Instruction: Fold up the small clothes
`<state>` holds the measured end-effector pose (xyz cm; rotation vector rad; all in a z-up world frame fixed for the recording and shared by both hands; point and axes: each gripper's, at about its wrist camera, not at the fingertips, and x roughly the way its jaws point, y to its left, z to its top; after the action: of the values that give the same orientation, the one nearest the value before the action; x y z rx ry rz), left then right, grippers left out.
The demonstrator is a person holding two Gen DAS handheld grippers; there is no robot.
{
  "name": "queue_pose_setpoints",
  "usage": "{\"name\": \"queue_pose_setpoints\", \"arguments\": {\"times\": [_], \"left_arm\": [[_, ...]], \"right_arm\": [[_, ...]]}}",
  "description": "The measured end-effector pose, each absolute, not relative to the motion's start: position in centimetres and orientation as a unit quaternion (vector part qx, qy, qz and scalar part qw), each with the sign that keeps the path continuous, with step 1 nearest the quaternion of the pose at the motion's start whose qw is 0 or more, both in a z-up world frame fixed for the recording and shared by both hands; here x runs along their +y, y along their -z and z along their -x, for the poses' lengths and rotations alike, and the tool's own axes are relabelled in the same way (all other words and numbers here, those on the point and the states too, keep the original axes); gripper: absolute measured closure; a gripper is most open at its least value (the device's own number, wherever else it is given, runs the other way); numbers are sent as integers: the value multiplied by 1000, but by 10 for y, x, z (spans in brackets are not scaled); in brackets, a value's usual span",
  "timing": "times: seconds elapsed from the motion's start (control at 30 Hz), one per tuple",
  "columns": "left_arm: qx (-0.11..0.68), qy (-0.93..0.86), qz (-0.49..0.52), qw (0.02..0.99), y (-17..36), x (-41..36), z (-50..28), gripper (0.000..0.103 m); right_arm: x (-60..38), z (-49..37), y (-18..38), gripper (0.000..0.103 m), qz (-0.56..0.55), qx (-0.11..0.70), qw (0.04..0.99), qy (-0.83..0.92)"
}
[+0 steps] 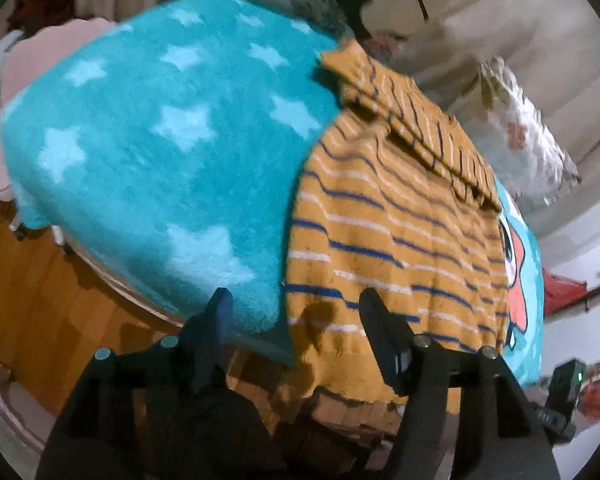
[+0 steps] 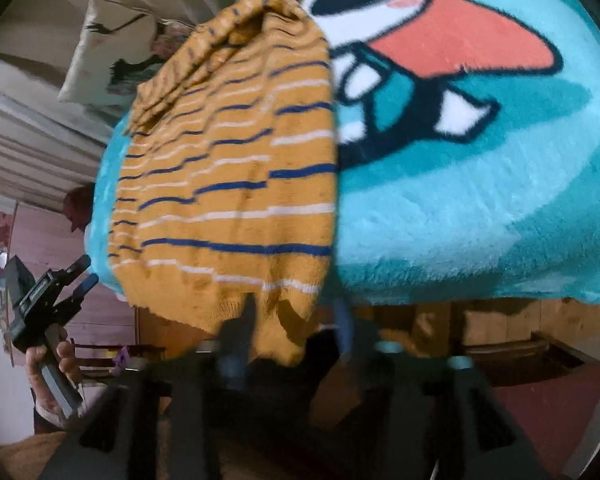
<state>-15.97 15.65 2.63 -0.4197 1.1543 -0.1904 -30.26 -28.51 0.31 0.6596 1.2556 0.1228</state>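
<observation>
An orange knitted sweater (image 1: 400, 240) with blue and white stripes lies on a fluffy turquoise blanket (image 1: 160, 140), its hem hanging over the near edge. Its sleeves are folded across the far part. My left gripper (image 1: 296, 316) is open just before the hem's left corner, one finger on each side of the sweater's left edge. In the right wrist view the sweater (image 2: 228, 184) hangs over the blanket's (image 2: 480, 208) edge. My right gripper (image 2: 296, 320) is open at the hem's right corner, blurred. The left gripper (image 2: 84, 276) shows at the far left, open.
The blanket has pale stars and a cartoon figure (image 2: 420, 60) in white, black and coral. Printed pillows (image 1: 528, 136) lie beyond it. A wooden floor (image 1: 40, 288) and a pink chair (image 1: 4, 120) are to the left. Wooden furniture (image 2: 520, 344) sits under the blanket's edge.
</observation>
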Motion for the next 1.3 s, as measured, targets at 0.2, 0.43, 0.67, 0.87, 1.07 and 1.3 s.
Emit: {"name": "queue_pose_setpoints", "arguments": {"times": [0.2,0.43,0.67,0.87,1.07,1.3], "left_arm": [[573,147,193,783,12,137,154,30],[593,183,289,729,33,138,154,70],[560,193,292,751,-22,137,176,93],[514,206,298,777,-75,129,147,93],[486,217,300,792,-104,128,46,95],[480,185,251,820,-99,97,-129,94]], "right_arm": [[-280,284,27,43,-312,602,733,-54],[-279,274,52,39,-362,592,716,-76],[-288,295,34,94,-425,563,696,-134],[-292,286,-33,94,-417,509,732,-177],[-297,208,-98,94,-407,452,770,-195],[-326,31,-122,94,-370,429,814,-129]]}}
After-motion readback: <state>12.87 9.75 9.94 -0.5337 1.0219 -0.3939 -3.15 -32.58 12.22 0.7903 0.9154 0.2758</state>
